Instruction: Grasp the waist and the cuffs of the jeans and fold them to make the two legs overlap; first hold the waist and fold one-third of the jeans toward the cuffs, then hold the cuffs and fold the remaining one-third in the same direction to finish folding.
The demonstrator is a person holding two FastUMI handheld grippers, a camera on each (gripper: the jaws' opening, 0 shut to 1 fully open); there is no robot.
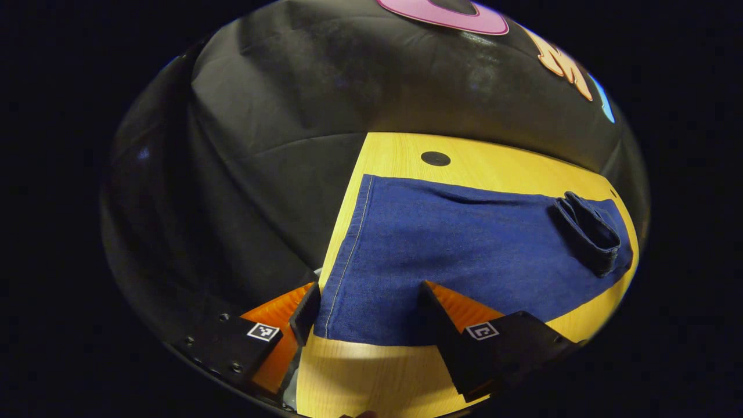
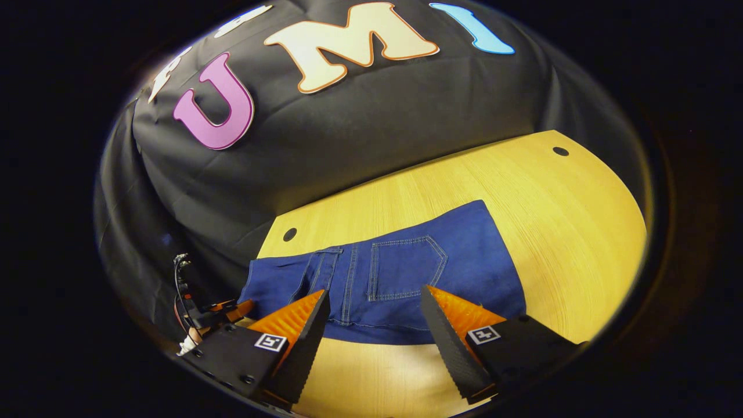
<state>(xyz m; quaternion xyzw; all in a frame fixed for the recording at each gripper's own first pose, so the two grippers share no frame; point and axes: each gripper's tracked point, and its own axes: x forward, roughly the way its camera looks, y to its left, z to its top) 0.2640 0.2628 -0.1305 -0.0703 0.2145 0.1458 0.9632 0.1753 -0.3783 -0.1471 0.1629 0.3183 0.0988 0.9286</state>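
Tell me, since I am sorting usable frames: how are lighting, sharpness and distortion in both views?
Left gripper view: blue denim jeans lit evenly and sharp, the yellow wooden table bowed by the fisheye. Right gripper view: bright sheen on the table's bare right side, edges curved, stitching on the jeans crisp.

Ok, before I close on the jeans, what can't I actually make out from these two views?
- Left gripper view: the near hem of the blue denim jeans passes behind the left tool, so finger contact is unclear.
- Left gripper view: the bunched fold at the far end hides what lies beneath.
- Right gripper view: the waist edge sits between the open right tool fingers; height above the yellow wooden table is unreadable.
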